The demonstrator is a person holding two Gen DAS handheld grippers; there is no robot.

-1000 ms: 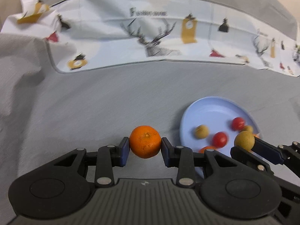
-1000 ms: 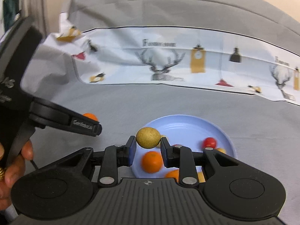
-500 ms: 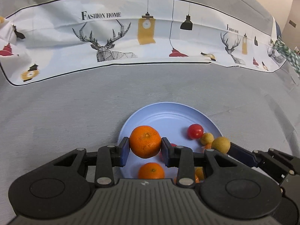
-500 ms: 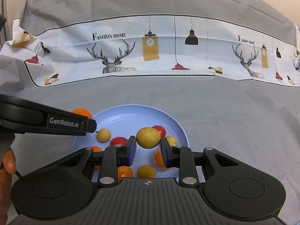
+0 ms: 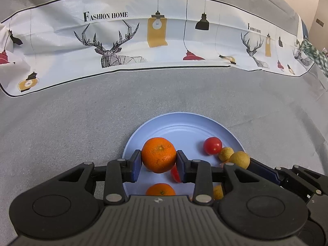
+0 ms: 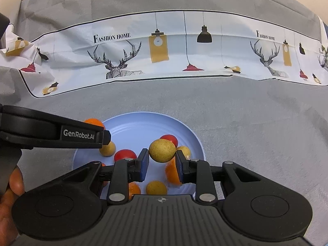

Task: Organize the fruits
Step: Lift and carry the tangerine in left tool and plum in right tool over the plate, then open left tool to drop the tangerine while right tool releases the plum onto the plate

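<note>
The left gripper is clamping a round orange mandarin between its blue pads, hovering above the near-left part of the round pale-blue plate. The right gripper is pinching a small tan-yellow round fruit, hanging over that plate's middle, above red tomatoes lying there.

An orange mandarin and tan longan hang above the fruit-filled blue plate.
</note>
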